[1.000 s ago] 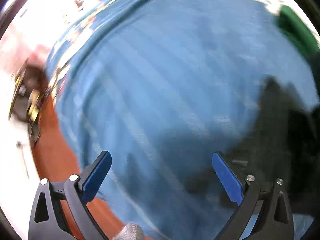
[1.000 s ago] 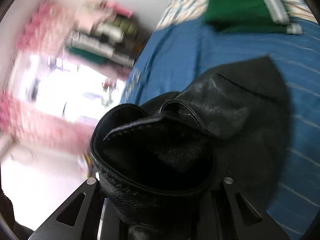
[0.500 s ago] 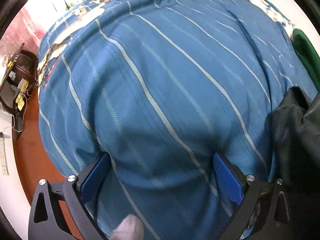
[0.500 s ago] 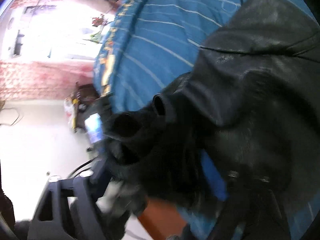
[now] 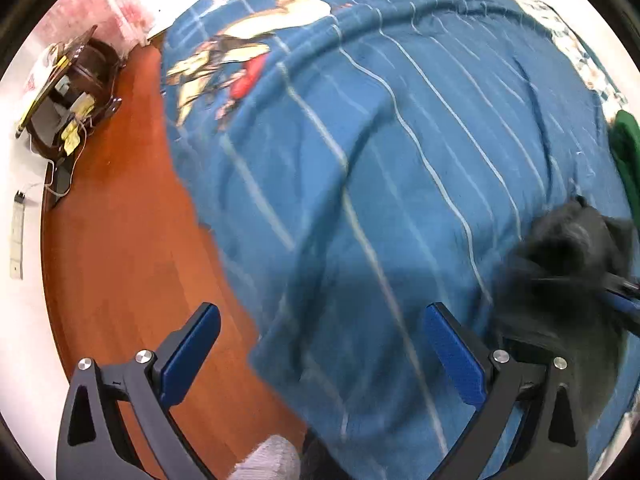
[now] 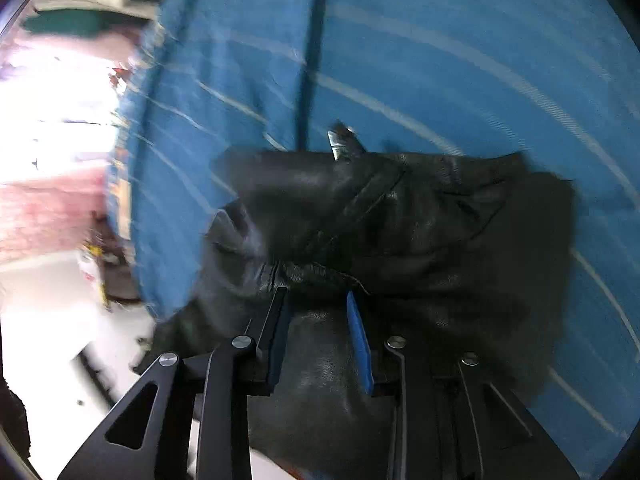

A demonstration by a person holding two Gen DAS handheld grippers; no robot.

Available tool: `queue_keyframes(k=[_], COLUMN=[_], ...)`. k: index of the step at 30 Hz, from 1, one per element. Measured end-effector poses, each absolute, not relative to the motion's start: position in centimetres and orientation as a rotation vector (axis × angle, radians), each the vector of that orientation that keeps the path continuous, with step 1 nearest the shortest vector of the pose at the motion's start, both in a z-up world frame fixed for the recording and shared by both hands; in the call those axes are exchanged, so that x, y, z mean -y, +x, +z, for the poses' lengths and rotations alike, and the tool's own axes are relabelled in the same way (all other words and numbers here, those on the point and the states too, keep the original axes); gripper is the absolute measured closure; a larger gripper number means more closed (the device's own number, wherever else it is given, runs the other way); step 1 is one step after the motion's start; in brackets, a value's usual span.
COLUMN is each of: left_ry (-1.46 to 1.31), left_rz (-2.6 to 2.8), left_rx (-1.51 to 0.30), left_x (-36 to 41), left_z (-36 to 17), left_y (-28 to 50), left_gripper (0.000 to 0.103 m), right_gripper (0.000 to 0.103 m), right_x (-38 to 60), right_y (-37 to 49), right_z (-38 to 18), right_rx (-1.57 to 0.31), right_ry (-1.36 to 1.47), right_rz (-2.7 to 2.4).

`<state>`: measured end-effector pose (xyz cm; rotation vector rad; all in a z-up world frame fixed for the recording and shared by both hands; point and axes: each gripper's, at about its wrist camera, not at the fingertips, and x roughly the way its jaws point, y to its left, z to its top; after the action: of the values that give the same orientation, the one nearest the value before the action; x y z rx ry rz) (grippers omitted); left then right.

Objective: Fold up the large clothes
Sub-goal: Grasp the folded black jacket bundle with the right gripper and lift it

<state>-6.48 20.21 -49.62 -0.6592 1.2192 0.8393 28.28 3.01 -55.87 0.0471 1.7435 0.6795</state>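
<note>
Lifted away, left gripper (image 5: 320,344) gapes empty; right gripper (image 6: 318,300) seemingly pinches black jacket (image 6: 400,220).

A bed under a blue striped bedspread (image 5: 400,168) fills the room. Beside it lies a reddish wooden floor (image 5: 120,240), with a dark wooden stand (image 5: 76,92) near the white wall. Bright daylight pours in beyond.

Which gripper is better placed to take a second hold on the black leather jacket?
Left. The left gripper is open and empty over the blue bedspread, with the jacket just to its right. The right gripper has its fingers in the jacket's folds, seemingly gripping it.
</note>
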Motion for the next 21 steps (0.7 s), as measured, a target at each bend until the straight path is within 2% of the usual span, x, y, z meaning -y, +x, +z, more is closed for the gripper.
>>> queue_keyframes(k=[4, 7, 8, 9, 11, 13, 15, 18, 21], left_ry=[-0.69, -0.741, -0.757, -0.756, -0.738, -0.712, -0.71, -0.701, -0.707], left_rz=[0.804, 0.732, 0.703, 0.692, 0.672, 0.692, 0.697, 0.732, 0.748], left_rx=[-1.211, -1.19, -1.175, -1.172, -1.175, -1.189, -1.198, -1.224, -1.218], left_x=[-16.6, -15.2, -14.4, -14.5, -13.6, -13.3, -13.1, -13.5, -14.0], left_z=[-47.3, -46.6, -46.5, -46.7, -47.3, -48.3, -49.1, -50.1, -49.5], left_y=[-6.6, -4.4, -3.3, -2.4, -0.2, 1.3, 2.1, 2.3, 1.3], left_gripper=[0.0, 0.0, 0.0, 0.0, 0.0, 0.0, 0.0, 0.0, 0.0], right_gripper=[0.069, 0.069, 0.066, 0.055, 0.044, 0.044, 0.05, 0.05, 0.05], right_x=[-4.4, -2.9, -2.0, -1.0, 0.7, 1.1, 0.6, -2.2, -3.6], right_y=[28.8, 29.4, 29.6, 29.8, 30.2, 30.7, 31.5, 31.9, 31.9], right_z=[-56.3, -53.6, -52.1, -50.9, -49.2, -49.5, -51.1, -56.2, -56.2], right_rx=[-1.786, -1.812, -1.797, -1.775, -1.733, -1.716, -1.697, -1.712, -1.709], right_ry=[-0.022, 0.059, 0.081, 0.086, 0.113, 0.143, 0.146, 0.066, 0.014], right_rz=[0.675, 0.721, 0.724, 0.716, 0.707, 0.717, 0.666, 0.594, 0.599])
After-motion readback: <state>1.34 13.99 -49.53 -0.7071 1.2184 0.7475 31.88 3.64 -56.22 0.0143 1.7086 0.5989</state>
